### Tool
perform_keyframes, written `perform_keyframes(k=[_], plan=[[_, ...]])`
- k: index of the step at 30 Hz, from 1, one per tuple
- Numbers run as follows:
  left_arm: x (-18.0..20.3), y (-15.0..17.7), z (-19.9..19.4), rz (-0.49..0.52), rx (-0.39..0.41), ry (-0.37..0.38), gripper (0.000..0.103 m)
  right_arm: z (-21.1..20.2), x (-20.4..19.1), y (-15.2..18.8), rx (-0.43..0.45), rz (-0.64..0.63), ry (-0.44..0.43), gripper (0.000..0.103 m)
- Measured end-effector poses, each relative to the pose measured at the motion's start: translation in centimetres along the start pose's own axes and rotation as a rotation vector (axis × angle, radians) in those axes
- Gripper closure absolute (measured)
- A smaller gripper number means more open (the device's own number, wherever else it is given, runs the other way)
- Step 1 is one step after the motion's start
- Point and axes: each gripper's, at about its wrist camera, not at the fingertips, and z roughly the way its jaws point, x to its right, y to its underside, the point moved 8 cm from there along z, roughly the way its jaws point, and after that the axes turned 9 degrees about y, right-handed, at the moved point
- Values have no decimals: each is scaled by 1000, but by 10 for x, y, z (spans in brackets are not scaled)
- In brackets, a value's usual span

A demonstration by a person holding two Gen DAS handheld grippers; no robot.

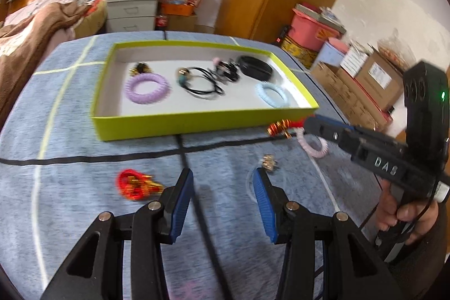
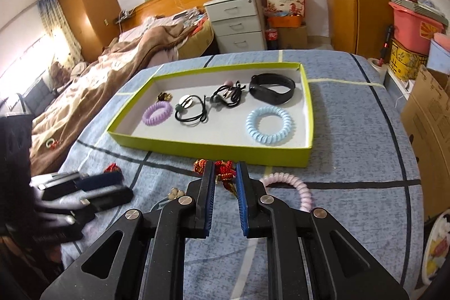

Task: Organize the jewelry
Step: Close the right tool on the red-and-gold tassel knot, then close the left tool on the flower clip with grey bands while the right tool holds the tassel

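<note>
A lime-green box (image 1: 174, 123) (image 2: 213, 146) on the blue cloth holds a purple coil tie (image 1: 146, 88) (image 2: 157, 113), black cords (image 1: 201, 85), a black band (image 2: 272, 88) and a light-blue coil tie (image 2: 269, 125). My right gripper (image 2: 225, 169) is partly open around a red knotted charm (image 2: 225, 173) in front of the box; it shows in the left wrist view (image 1: 308, 125). A pink coil tie (image 2: 295, 187) lies beside it. My left gripper (image 1: 223, 176) is open and empty above the cloth, between a red-and-gold charm (image 1: 135, 184) and a small gold earring (image 1: 268, 162).
A bed with a brown blanket (image 2: 112, 66) lies to the left. White drawers (image 2: 239, 24) stand behind the table. Cardboard boxes (image 1: 365, 80) and a pink bin (image 2: 413, 27) stand on the right. The table edge runs close on the right.
</note>
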Motion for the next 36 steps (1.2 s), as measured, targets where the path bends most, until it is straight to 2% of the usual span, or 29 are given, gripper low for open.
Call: perform_keyframes(k=[6,9,13,19,26,33,36], plan=[[15,0,12,37,-20,24,57,-8,15,-3,24,60,1,88],[16,0,16,53,-27,-14,57,-14,23,-3,37,80,3,88],[20,0,22,51,-44,2,56,-22,33,-4,53,96,12,88],[27,-2,29,72,-51,-12,57,-31,51,-3,74,141,20,88],[30,-1,42,131,-72,-97,57,-38,59,1,83,156,17,88],[33,-2,47,183,-73,-155,57,-38,58,3,81,160,12,87],[34,-2,47,182,-74,-158,59,-39,57,3,78,162,12,88]])
